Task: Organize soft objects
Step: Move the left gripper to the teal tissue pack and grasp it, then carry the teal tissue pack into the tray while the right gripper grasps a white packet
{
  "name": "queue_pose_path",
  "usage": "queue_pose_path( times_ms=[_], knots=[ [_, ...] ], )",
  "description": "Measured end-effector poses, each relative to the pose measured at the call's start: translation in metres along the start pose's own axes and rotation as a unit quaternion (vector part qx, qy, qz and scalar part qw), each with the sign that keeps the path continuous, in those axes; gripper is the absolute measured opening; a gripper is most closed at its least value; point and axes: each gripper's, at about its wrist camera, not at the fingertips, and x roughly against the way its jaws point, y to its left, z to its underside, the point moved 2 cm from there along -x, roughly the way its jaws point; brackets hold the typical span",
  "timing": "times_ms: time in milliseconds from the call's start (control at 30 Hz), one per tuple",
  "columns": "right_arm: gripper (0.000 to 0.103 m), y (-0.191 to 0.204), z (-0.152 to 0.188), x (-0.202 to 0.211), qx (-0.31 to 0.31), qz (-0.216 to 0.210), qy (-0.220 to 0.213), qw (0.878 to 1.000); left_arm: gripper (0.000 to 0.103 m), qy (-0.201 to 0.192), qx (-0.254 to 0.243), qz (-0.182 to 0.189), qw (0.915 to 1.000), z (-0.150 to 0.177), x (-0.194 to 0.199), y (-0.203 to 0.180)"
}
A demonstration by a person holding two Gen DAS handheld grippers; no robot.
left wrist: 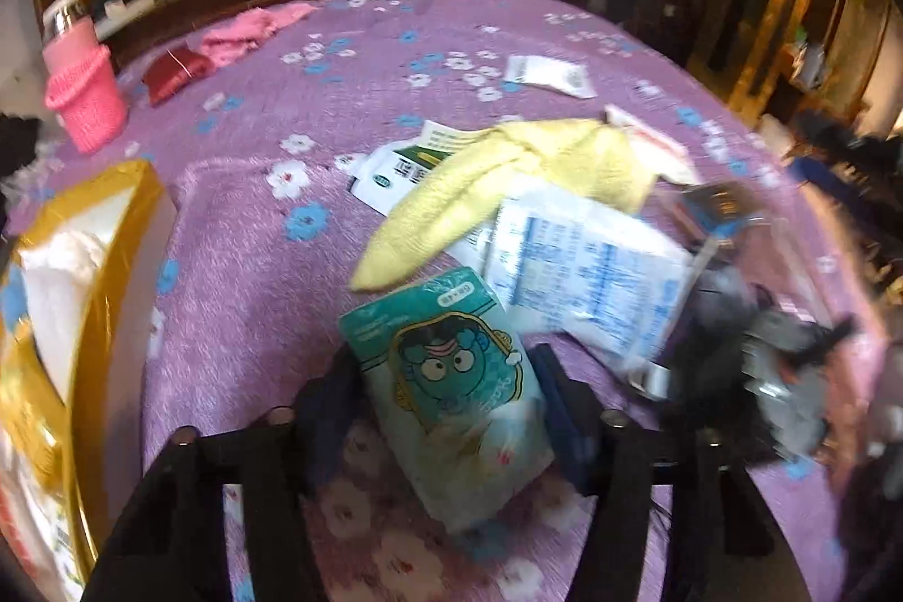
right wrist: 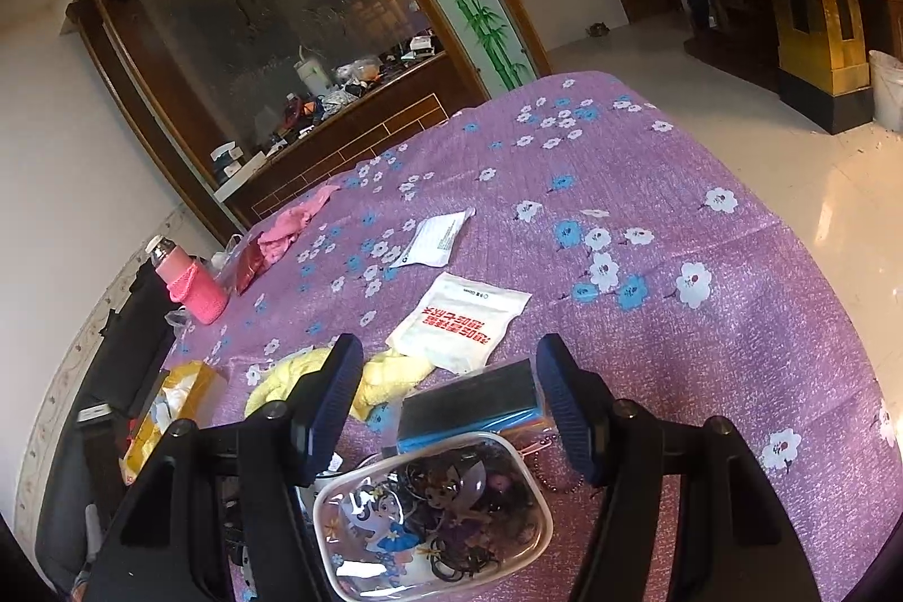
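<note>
Left wrist: gripper (left wrist: 446, 376) seemingly around tissue pack (left wrist: 451, 376).

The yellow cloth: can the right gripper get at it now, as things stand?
Probably yes. The right gripper is open and holds nothing, and the yellow cloth lies just ahead between its fingers, though a dark box lies close beside the cloth.

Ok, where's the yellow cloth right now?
In the left wrist view the yellow cloth lies mid-table on the purple tablecloth, draped over white packets just beyond the teal cartoon packet. In the right wrist view it sits behind the right gripper.
</note>
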Motion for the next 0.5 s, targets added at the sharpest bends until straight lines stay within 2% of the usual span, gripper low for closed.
queue_pose_path(
  times_ms=[33,333,500],
  knots=[
    [0.063,0.0,0.0,-0.001,0.001,0.001,0.001,1.0,0.048,-0.003,0.006,0.01,0.9999,0.001,0.005,0.003],
    [0.063,-0.017,0.0,-0.001,-0.023,0.015,0.004,1.0,0.048,-0.067,0.04,0.068,0.9947,0.02,0.081,0.023],
    [0.063,-0.035,0.0,0.0,-0.056,0.02,0.005,0.998,0.048,-0.089,0.06,0.081,0.9909,0.03,0.11,0.036]
  ],
)
